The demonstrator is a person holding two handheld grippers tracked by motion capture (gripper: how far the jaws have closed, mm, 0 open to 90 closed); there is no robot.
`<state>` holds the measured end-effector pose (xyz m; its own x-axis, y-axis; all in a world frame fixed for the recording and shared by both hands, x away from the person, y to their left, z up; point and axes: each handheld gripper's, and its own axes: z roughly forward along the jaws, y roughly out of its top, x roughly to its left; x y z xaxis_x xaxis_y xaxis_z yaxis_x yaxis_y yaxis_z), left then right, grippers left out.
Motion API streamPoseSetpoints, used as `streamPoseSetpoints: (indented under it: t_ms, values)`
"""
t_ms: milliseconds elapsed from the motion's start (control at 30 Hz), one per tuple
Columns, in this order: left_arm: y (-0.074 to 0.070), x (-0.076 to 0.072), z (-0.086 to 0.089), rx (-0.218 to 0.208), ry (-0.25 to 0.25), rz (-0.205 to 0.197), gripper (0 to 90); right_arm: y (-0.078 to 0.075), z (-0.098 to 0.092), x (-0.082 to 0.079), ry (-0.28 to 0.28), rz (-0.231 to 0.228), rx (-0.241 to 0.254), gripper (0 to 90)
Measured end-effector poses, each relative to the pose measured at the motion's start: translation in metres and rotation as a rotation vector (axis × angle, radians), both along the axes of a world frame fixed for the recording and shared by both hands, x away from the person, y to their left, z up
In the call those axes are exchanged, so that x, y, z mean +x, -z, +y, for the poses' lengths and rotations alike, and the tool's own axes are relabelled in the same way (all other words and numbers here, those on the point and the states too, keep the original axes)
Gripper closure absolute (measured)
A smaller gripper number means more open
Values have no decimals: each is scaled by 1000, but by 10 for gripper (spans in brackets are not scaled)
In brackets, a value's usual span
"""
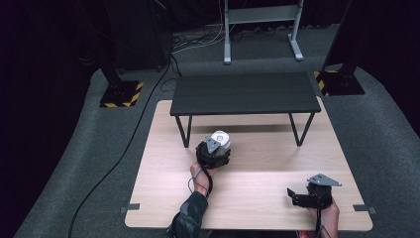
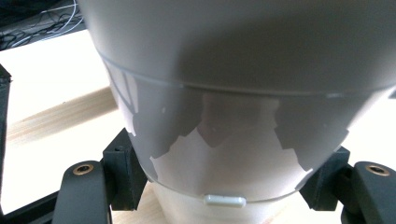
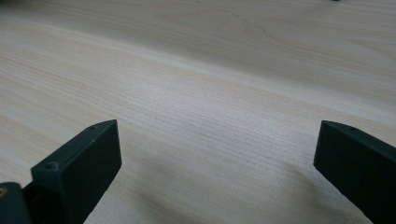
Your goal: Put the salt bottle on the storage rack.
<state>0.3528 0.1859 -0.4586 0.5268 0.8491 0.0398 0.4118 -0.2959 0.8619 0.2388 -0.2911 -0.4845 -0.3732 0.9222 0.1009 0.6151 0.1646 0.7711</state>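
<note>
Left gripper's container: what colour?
White to pale grey container, clearest in the left gripper view.

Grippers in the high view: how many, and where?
2. The left gripper is mid-table, closed on a white container in front of the black shelf. The right gripper sits near the table's front right edge, jaws open.

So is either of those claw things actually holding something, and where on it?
The left gripper clamps a white container round its lower body; the right gripper holds nothing.
</note>
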Motion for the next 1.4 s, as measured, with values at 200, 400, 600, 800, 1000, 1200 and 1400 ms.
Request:
streamPoseSetpoints:
  t_ms: [200,400,600,800,1000,1200,1400]
  values:
    - [-7,-5,4,-1,18,3,299,0,0,0,-1,1,0,0]
    - [-11,-8,6,-4,28,5,299,0,0,0,-1,1,1,0]
    - [-18,-11,10,-4,42,6,299,0,-1,0,-2,2,2,0]
    - [-25,-13,15,-18,55,7,299,0,-1,0,-2,1,1,0]
    - [-33,-14,18,-22,67,12,299,0,0,0,-2,0,1,0]
    - [-41,-15,21,-25,76,12,299,0,0,0,-1,0,1,0]
    - [-51,-16,24,-21,85,7,299,0,0,0,0,0,1,0]
